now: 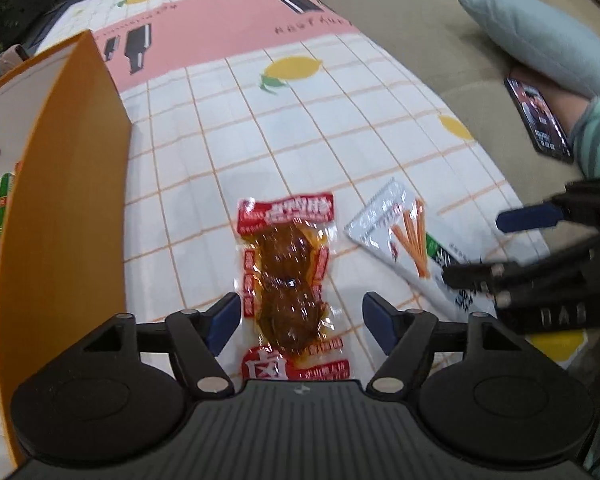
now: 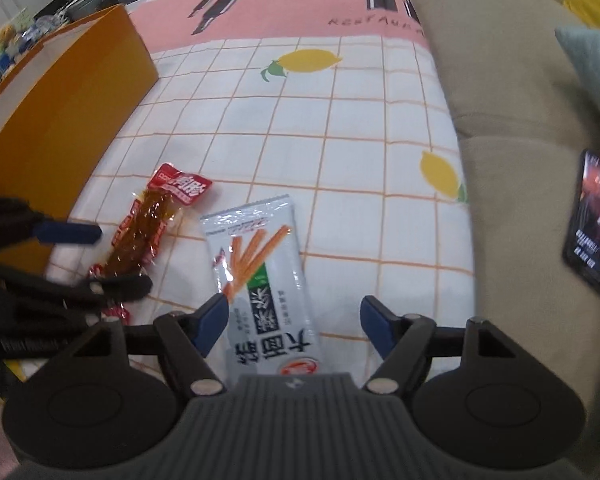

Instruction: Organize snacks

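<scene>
- Snacks: red meat packet [image 1: 288,276] lies flat between the left gripper's [image 1: 300,316] wide-open jaws; white stick-biscuit packet [image 2: 266,280] lies flat between the right gripper's [image 2: 292,320] open jaws.
- Neither packet is gripped yet; both rest on the lemon tablecloth [image 1: 340,140].
- Risk: flat, slick film may slide out as the fingers close, or we pinch cloth with it.
- Risk: the grippers work side by side and may collide.
- Orange box [image 1: 64,200] stands left of the left jaws; its wall could snag a dangling packet.
</scene>
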### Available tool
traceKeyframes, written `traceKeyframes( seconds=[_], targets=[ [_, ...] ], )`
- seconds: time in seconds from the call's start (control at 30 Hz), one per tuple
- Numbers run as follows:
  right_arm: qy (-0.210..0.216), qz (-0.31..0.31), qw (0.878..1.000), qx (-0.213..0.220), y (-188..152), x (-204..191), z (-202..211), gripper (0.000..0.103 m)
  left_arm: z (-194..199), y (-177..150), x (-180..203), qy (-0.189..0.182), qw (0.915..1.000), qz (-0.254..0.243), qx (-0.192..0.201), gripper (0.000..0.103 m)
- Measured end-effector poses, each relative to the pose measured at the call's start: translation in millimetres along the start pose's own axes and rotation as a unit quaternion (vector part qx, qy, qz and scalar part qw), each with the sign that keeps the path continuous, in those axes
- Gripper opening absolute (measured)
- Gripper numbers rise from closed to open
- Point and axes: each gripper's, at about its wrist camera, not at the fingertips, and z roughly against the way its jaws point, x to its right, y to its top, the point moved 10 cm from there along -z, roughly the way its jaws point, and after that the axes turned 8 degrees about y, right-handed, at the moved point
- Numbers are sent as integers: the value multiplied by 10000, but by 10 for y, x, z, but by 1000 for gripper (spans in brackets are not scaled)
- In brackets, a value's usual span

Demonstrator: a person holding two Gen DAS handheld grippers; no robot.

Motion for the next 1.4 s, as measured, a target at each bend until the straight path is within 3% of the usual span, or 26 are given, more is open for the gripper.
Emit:
traceKeyframes(
  seconds=[0.27,0.43,0.77,0.8,0.93,1.17,1.4],
  targets=[
    [-195,1190,9926,105,-25,-308,-82,70,-96,55,-104,190,9978,618,160,86],
    [-88,996,9948,198,22,-255,-171,70,-199,59,-115,298,9965,755,174,86],
    [-171,929,9953,218,20,-251,-283,71,-278,30,-115,470,9968,603,250,96],
    [-180,943,9951,221,20,-253,-282,69,-281,40,-119,469,9967,607,253,96],
    [-160,1006,9944,270,29,-289,-250,50,-249,87,-121,466,9961,638,396,70],
    [-265,1064,9935,313,46,-336,-235,46,-176,80,-131,511,9947,727,522,64],
    [-268,901,9938,594,158,-350,-69,45,104,169,-205,276,9901,1203,674,64]
  ],
)
